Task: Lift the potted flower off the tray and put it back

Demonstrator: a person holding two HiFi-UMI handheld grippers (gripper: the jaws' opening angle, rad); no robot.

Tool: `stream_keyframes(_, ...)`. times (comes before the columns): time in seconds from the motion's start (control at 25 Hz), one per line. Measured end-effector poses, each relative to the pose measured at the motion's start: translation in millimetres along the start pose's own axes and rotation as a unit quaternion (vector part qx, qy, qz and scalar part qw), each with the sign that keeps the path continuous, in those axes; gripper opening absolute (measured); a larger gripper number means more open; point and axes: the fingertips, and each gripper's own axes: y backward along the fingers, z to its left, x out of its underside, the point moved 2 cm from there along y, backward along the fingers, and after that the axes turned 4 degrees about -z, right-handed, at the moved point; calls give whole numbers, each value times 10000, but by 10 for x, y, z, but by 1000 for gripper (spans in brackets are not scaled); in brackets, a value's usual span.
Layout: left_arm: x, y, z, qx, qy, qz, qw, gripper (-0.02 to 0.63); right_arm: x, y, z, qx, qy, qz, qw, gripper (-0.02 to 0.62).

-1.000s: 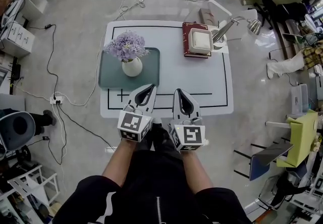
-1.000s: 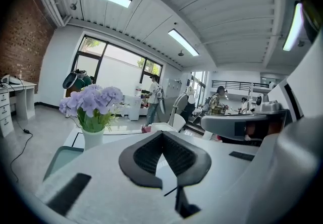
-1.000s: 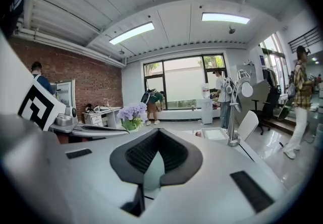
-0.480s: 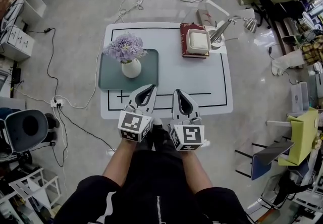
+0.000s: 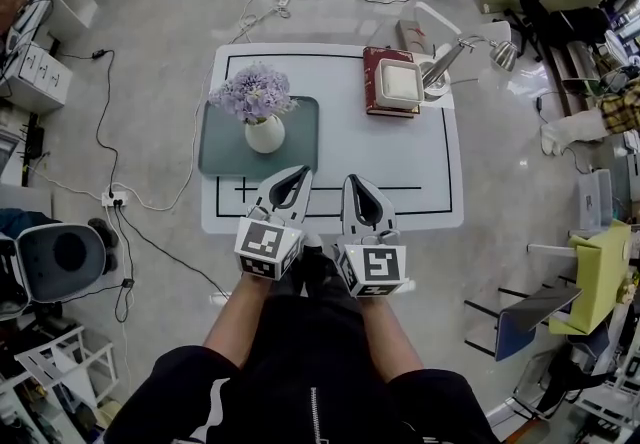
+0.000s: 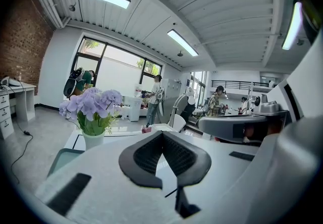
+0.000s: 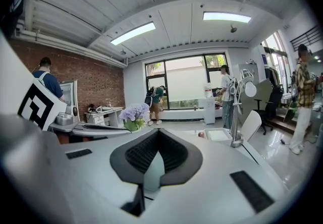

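Observation:
A white pot with purple flowers (image 5: 256,107) stands upright on the grey-green tray (image 5: 300,147) at the left of the white table (image 5: 400,162). The same potted flower (image 6: 91,112) shows left of centre in the left gripper view and as a small potted flower (image 7: 133,116) in the right gripper view. My left gripper (image 5: 300,172) and right gripper (image 5: 353,179) hover side by side over the table's near edge, short of the tray. Both are shut with nothing between their jaws.
A red book with a white box on it (image 5: 392,80) lies at the table's back right, beside a silver desk lamp (image 5: 465,50). Cables (image 5: 150,202) trail over the floor on the left. Chairs and shelves stand around; people stand farther off in the room.

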Motion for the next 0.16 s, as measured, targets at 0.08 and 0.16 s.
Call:
stream_keyframes(0.08,-4,-5,16,-14,1,3,10000,5,-1,-20,18,-40,15,7,10000,6)
stream_keyframes(0.16,-4,-7,28,-24,3,6,10000,5,3,-36,40,-87,30,14,10000,6)
